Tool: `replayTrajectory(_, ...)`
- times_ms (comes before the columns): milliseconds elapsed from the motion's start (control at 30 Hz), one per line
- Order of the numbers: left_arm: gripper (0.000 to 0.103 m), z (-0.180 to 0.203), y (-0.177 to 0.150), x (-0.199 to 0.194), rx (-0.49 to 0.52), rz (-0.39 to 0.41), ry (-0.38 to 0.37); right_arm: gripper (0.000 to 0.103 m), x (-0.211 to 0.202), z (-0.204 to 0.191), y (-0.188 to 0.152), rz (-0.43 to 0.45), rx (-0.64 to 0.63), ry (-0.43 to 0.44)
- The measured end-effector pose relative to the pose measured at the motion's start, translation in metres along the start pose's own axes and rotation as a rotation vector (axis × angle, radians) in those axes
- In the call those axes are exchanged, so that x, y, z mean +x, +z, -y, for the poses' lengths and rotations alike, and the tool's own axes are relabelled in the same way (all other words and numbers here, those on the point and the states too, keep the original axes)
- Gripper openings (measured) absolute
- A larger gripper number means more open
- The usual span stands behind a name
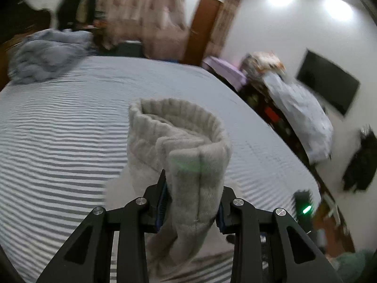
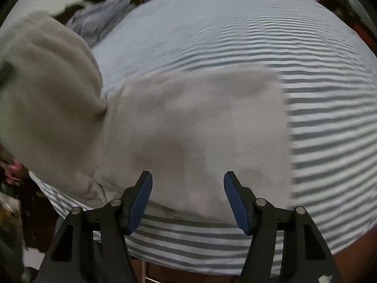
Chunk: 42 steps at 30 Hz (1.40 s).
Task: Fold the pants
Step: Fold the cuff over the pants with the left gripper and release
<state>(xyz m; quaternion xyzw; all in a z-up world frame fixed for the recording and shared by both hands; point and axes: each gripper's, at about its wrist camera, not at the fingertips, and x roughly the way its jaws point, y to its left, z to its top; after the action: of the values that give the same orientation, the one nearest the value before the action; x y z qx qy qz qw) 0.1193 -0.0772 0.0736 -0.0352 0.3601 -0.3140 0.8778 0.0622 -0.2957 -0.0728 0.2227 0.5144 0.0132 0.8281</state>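
While the left gripper (image 1: 192,198) is clamped on the ribbed cuff end of the pale grey fleece pants (image 1: 179,141), that end stands lifted clear of the grey-and-white striped bed sheet (image 1: 59,129). In the right wrist view, the rest of the pants (image 2: 193,127) lies spread flat on the sheet near the bed's front edge. The right gripper (image 2: 188,198) hangs above this flat part, its blue-padded fingers (image 2: 139,202) standing moderately apart with nothing between them.

The step in hand appears to be carrying the cuff end over to lay it on the flat part. To do it well, the left grip should hold until the cuff lines up with the far edge of the cloth below. The right gripper would best pin or smooth the lower layer so it does not drag. Blur softens the edges, so whether the lower layer already lies doubled cannot be told for certain.
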Motion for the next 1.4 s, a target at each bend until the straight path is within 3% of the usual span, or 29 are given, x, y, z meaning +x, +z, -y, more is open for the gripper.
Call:
replayTrajectory(133,0.034,0.061,-0.026,0.059,0.054,-0.083,-0.048,0.063,-0.028,0.05,0.0,0.061,0.138,0.018)
replayTrajectory(300,0.034,0.119,-0.081,0.129,0.17,-0.184,0.013,0.063,-0.031,0.095,-0.009,0.062,0.247,0.036)
replayTrajectory(400,0.038,0.145,-0.102,0.141,0.325,-0.164,0.101,0.063,-0.022,0.112,-0.014,0.055,0.284,0.06)
replayTrajectory(500,0.047,0.16,-0.107,0.142,0.412,-0.171,0.105,0.063,-0.014,0.119,-0.013,0.052,0.304,0.075)
replayTrajectory(567,0.048,0.153,-0.101,0.14,0.397,-0.193,0.089,0.063,-0.01,0.121,-0.01,0.054,0.316,0.092)
replayTrajectory(733,0.06,0.128,-0.081,0.109,0.286,-0.22,-0.036,0.063,-0.011,0.117,-0.007,0.064,0.317,0.198)
replayTrajectory(867,0.063,0.111,-0.076,0.077,0.277,-0.204,-0.147,0.062,-0.004,0.11,0.002,0.044,0.343,0.302)
replayTrajectory(967,0.064,0.104,-0.081,0.061,0.268,-0.208,-0.188,0.064,0.001,0.107,0.005,0.025,0.377,0.363)
replayTrajectory(1067,0.064,0.093,-0.082,0.053,0.226,-0.201,-0.175,0.065,0.009,0.099,0.011,-0.008,0.386,0.446)
replayTrajectory(1133,0.064,0.08,-0.083,0.048,0.19,-0.2,-0.144,0.065,0.015,0.092,0.015,-0.022,0.371,0.415)
replayTrajectory(1233,0.064,0.05,-0.078,0.041,0.143,-0.174,-0.055,0.066,0.016,0.083,0.02,-0.033,0.338,0.401)
replayTrajectory(1400,0.064,-0.011,-0.075,0.041,0.041,-0.17,0.116,0.067,0.026,0.055,0.044,-0.022,0.228,0.299)
